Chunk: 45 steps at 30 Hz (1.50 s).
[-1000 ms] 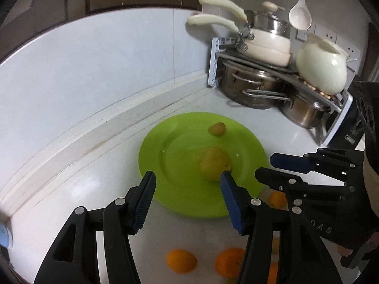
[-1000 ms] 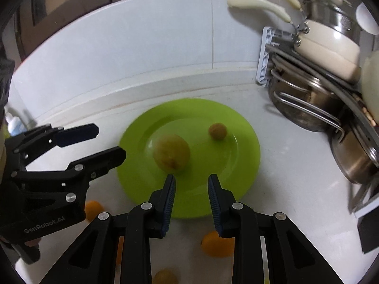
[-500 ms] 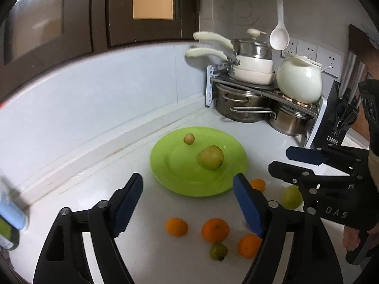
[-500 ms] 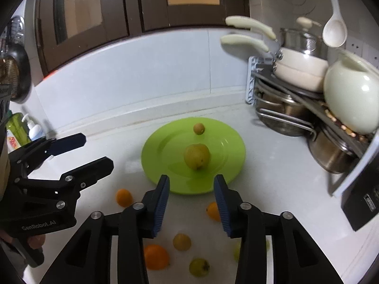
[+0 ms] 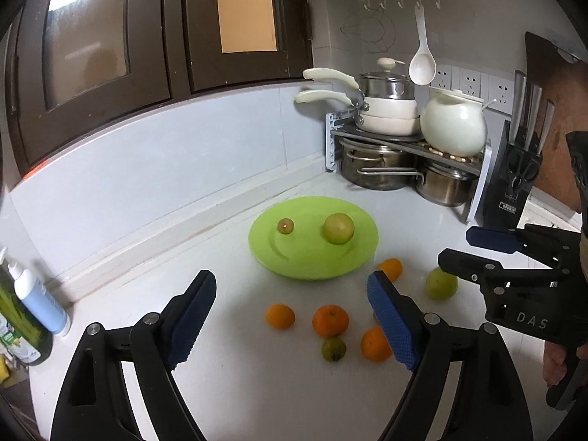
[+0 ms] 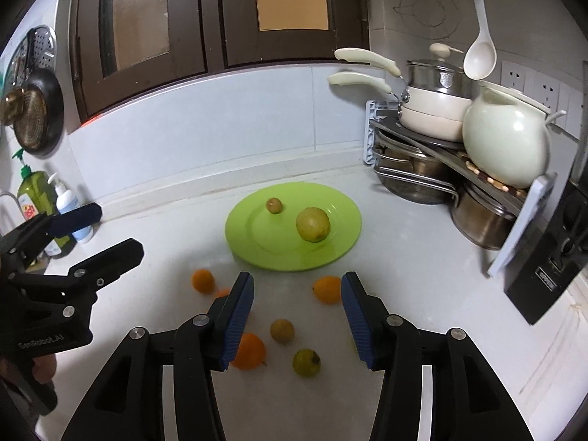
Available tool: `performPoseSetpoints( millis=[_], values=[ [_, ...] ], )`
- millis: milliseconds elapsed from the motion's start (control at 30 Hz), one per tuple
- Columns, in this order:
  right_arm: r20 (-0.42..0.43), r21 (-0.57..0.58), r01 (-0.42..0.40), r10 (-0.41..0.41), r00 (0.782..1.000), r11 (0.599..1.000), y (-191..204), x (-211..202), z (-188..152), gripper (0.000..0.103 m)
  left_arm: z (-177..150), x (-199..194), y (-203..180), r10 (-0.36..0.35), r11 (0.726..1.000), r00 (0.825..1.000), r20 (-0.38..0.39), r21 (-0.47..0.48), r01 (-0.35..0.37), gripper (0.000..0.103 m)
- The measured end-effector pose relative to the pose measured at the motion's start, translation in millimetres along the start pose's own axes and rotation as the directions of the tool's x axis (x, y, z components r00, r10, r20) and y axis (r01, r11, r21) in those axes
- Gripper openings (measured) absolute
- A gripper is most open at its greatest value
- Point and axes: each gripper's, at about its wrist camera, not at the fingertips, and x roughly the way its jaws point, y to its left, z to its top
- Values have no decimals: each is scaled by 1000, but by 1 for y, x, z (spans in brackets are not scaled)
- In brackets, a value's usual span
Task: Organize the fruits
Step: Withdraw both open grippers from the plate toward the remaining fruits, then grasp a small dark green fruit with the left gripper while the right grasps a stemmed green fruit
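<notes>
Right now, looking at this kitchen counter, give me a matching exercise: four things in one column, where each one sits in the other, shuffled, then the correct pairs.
Things:
1. large yellow-green fruit
2. white ladle
3. round white pot
4. small green fruit

Places:
A. hanging from a wall hook
B. on the white counter, off the plate
C. on the green plate
D. on top of the metal rack

Pairs: 1-C, 2-A, 3-D, 4-B

Soft even light, fisheye-warped edges, sharp
</notes>
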Motion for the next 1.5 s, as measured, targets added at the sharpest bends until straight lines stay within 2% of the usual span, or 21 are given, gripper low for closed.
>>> performPoseSetpoints(
  millis=[233, 400, 800, 967, 1133, 1500],
  values=[
    [-5, -21, 13, -13, 1000, 1000, 3, -8, -14, 50, -18, -5, -3, 6, 1000, 1000, -19, 0, -6, 84],
    [-27, -24, 21, -21, 999, 999, 4, -7, -27, 50, -29, -3, -2, -15, 1000, 999, -38, -8, 15, 84],
    [-126, -3, 27, -27, 992, 1000, -4, 16, -55, 50, -55, 18, -10, -29, 998, 995, -93, 45, 33, 84],
    [-160, 3, 18, -17, 987, 1000, -7, 28, -62, 50, -64, 34, -13, -47, 998, 990, -136, 44, 53, 79],
    [-188, -1, 8, -8, 982, 1000, -8, 41, -67, 50, -71, 55, -13, -67, 996, 980, -189, 38, 76, 69],
    [-228, 18, -24, 27, 973, 1000, -15, 67, -69, 50, -73, 89, -17, -115, 992, 964, -241, 31, 126, 53]
  ],
)
